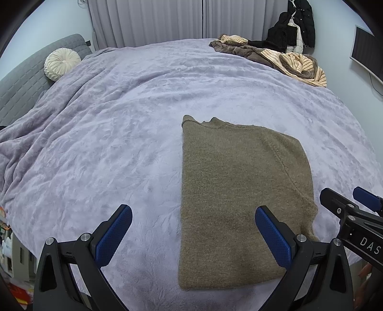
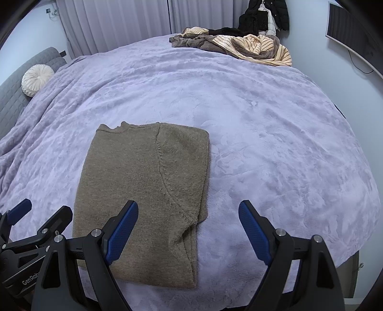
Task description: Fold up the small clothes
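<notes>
Both tools hover with nothing in them: the left gripper [image 1: 193, 235] has its blue-padded jaws spread wide over the near left edge of the brown sweater [image 1: 237, 201], and the right gripper [image 2: 188, 235] is just as wide apart, its left pad above the sweater's near right part, its right pad over bare blanket. That sweater lies folded into a neat rectangle, flat on the lavender plush blanket [image 1: 119, 124], close to the near edge of the bed, collar end pointing away. Further out, a heap of striped and brown clothes [image 1: 282, 59] sits at the far right corner of the bed. A round cream pleated cushion [image 1: 62, 63] rests on the far left against a grey quilted headboard [image 1: 21, 81]. Pale curtains [image 1: 155, 21] hang along the back wall, dark coats [image 1: 296, 26] hang in the corner, and a screen [image 1: 366, 52] is mounted on the right wall. Lettering "DAS" shows on the right tool's body in the left wrist view; "GenRob" reads on the left tool's body in the right wrist view, both cut off.
</notes>
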Motion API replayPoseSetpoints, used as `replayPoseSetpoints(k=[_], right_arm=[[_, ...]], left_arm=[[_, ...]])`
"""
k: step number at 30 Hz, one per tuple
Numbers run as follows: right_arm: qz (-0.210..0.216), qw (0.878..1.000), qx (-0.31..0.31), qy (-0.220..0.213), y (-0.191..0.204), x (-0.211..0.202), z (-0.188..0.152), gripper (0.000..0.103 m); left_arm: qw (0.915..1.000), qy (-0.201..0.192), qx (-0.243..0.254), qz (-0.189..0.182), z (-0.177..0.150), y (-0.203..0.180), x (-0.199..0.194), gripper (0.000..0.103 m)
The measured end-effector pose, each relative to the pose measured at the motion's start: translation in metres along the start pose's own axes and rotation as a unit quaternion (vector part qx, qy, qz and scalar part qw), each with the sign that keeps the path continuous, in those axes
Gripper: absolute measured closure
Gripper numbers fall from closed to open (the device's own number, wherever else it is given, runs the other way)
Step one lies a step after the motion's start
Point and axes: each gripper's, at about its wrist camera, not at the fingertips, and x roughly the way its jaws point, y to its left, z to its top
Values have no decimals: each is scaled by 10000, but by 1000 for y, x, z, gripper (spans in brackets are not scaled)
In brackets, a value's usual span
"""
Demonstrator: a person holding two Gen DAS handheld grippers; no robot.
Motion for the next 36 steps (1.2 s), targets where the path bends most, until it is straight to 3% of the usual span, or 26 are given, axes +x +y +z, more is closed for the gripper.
replayPoseSetpoints(k=[36], right_arm=[[11, 9998, -145, 138, 2, 11, 1, 15]], left_arm=[[9998, 164, -62, -87, -2, 12, 13, 0]])
